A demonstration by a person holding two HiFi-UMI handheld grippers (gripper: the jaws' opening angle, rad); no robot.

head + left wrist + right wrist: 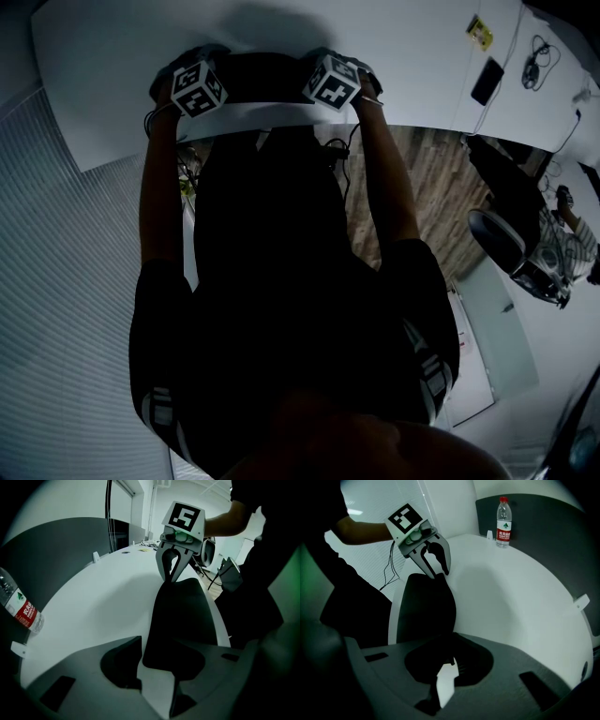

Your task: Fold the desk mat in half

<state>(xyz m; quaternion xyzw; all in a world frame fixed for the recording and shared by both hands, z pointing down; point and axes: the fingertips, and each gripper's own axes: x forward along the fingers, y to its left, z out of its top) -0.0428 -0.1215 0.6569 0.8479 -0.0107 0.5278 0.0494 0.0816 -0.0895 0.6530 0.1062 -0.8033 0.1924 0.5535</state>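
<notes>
A black desk mat [267, 80] lies along the near edge of the white table [112, 84], stretched between my two grippers. In the left gripper view the mat [183, 620] runs from my left gripper [157, 665] to my right gripper [171, 577], whose fingers pinch its far end. My left jaws stand apart, with the mat's end between them and white table showing through the gap. The right gripper view shows the mat [424, 606] entering my right gripper [445, 672], which is shut on it. My left gripper [437, 573] has its fingers spread there. Both marker cubes show in the head view.
A water bottle [503, 522] stands at the table's back by a dark grey partition [543, 513]; the bottle [21, 606] also shows in the left gripper view. A phone [487, 80], a yellow item [479, 31] and cables [536, 58] lie at far right. An office chair [506, 244] stands on the floor.
</notes>
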